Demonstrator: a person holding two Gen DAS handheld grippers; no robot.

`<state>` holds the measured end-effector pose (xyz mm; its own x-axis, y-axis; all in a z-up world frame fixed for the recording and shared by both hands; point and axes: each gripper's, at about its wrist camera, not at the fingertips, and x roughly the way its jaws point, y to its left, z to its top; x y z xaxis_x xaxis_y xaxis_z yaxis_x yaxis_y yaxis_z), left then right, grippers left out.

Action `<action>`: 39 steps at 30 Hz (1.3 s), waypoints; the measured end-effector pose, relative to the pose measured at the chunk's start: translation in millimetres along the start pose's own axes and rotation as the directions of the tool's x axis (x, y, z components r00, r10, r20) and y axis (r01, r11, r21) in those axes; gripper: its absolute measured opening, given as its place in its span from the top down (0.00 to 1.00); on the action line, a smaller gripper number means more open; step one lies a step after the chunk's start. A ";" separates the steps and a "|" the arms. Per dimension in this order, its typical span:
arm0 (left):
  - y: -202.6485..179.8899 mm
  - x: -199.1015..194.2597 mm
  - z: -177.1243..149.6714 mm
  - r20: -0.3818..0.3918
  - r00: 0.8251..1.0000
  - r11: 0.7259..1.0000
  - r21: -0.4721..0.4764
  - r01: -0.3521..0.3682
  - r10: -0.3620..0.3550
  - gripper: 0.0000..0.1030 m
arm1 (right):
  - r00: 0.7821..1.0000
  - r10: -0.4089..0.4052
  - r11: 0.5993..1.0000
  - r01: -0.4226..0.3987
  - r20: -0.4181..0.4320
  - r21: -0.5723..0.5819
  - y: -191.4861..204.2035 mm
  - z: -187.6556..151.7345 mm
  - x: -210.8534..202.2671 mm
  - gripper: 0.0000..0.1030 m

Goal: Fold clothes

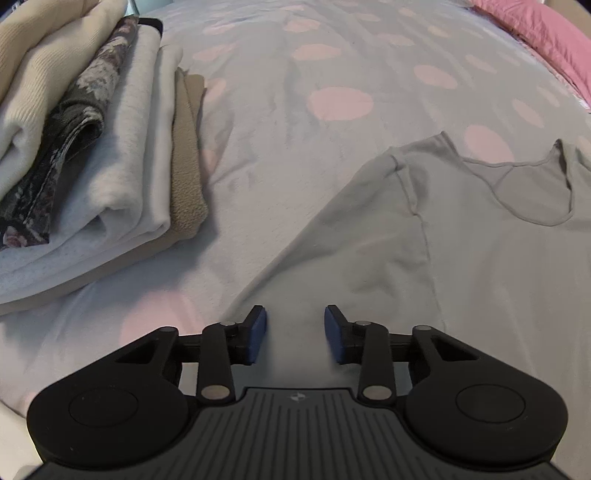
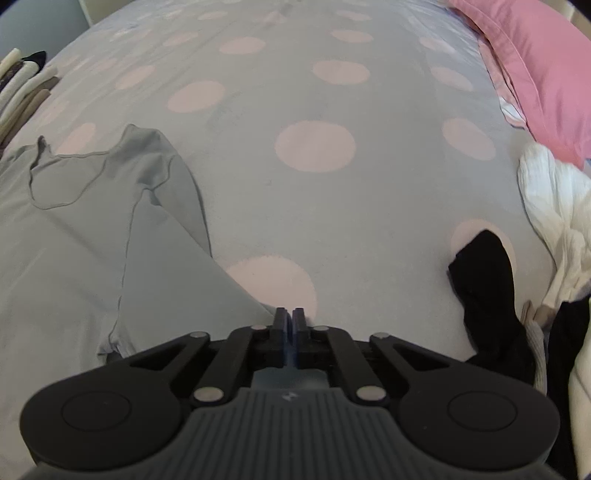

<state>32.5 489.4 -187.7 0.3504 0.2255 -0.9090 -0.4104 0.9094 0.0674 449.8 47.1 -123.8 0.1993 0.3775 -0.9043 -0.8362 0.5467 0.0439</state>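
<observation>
Left wrist view first: the left gripper [image 1: 295, 325] hangs low over the bed [image 1: 332, 66], which has a pale grey cover with big pink dots. Its blue-padded fingers [image 1: 258, 330] stand apart with a clear gap, and the sleeve end of a grey T-shirt [image 1: 461, 240] lies in that gap, but the pads aren't pressing on it, so it's open. The shirt is spread flat over the near right part of the bed, neckline facing the far side. Over at the left edge sits a stack of folded clothes [image 1: 110, 155]: cream and white pieces, a dark floral one tucked in, a tan one at the bottom. A pink pillow [image 1: 546, 33] peeks in at the far right corner.

Right wrist view: the right gripper [image 2: 290, 314] has its fingers closed all the way, pads together. It sits right at the edge of the grey T-shirt [image 2: 74, 240], where the other sleeve ends, but I can't tell if any cloth is actually pinched in there. The shirt fills the near left part of the bed [image 2: 388, 206] here. Along the right edge there's a black garment [image 2: 487, 288], and a crumpled white garment [image 2: 554, 206] just past it. Same pink pillow [image 2: 535, 66] at the far right corner.
</observation>
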 end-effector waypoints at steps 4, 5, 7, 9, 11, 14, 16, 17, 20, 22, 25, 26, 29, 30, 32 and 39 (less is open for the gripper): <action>-2.5 1.0 3.2 -0.001 1.000 1.000 0.005 -0.005 0.005 0.68 | 0.994 -0.074 0.996 0.070 0.076 0.051 -10.4 7.2 -10.9 0.99; -2.4 0.6 4.1 -0.004 1.000 1.000 -0.001 -0.006 0.006 0.68 | 0.990 -0.105 0.992 0.098 0.094 0.075 -14.4 9.5 -14.0 0.99; -1.5 -0.3 5.6 -0.008 1.000 1.000 -0.015 -0.005 0.004 0.68 | 0.985 -0.137 0.984 0.123 0.104 0.127 -23.4 13.4 -17.0 0.99; -0.4 -0.8 7.1 -0.009 1.000 1.000 -0.026 -0.003 0.003 0.68 | 0.984 -0.160 0.977 0.145 0.084 0.156 -28.3 16.3 -14.3 0.99; 0.0 -4.2 7.9 0.003 1.000 1.000 -0.030 0.000 0.000 0.68 | 0.989 -0.138 0.981 0.130 0.048 0.145 -25.2 17.9 -7.3 0.98; 2.5 -11.3 12.1 0.038 0.999 0.999 -0.030 0.014 -0.012 0.63 | 0.994 -0.098 0.986 0.090 0.045 0.143 -19.8 23.2 -7.8 0.89; 5.9 -12.5 16.0 0.056 0.998 0.999 -0.047 0.021 -0.018 0.60 | 0.994 -0.045 0.987 0.028 0.099 0.160 -15.6 28.5 -14.5 0.74; 7.7 -12.7 17.9 0.063 0.998 0.998 -0.058 0.025 -0.021 0.60 | 0.993 -0.012 0.986 -0.008 0.119 0.166 -11.7 33.2 -14.8 0.69; 12.6 -5.9 22.6 0.064 0.998 0.994 -0.110 0.023 -0.016 0.60 | 0.987 0.058 0.986 -0.080 0.149 0.145 8.9 50.5 -6.0 0.69; 14.6 1.5 24.0 0.064 0.998 0.989 -0.142 0.030 -0.021 0.60 | 0.985 0.089 0.987 -0.108 0.151 0.123 24.3 61.0 7.0 0.69; 12.4 12.2 24.1 0.060 0.998 0.988 -0.151 0.026 -0.018 0.60 | 0.982 0.119 0.985 -0.135 0.147 0.109 44.8 73.7 30.2 0.68; 10.8 14.0 23.5 0.062 0.998 0.989 -0.144 0.026 -0.017 0.59 | 0.982 0.119 0.985 -0.135 0.145 0.105 49.8 76.6 37.3 0.67; 6.5 14.2 21.1 0.087 0.996 0.992 -0.125 0.031 -0.020 0.65 | 0.983 0.128 0.986 -0.141 0.134 0.093 61.1 82.9 54.8 0.67; 6.0 13.7 19.9 0.097 0.995 0.991 -0.126 0.038 -0.026 0.68 | 0.982 0.138 0.985 -0.150 0.126 0.087 64.2 83.2 58.7 0.70; 6.0 12.6 17.6 0.117 0.993 0.990 -0.132 0.041 -0.025 0.85 | 0.983 0.152 0.985 -0.160 0.106 0.062 71.2 83.3 63.9 0.98; 7.0 5.7 18.0 0.169 0.982 0.985 -0.163 -0.052 0.080 1.00 | 0.977 -0.024 0.998 0.012 0.210 0.057 72.7 97.9 46.7 0.98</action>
<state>46.7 503.3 -185.0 0.4537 0.3529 -0.8183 -0.5597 0.8274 0.0465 448.4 177.6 -121.3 0.3219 0.5131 -0.7957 -0.8035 0.5926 0.0571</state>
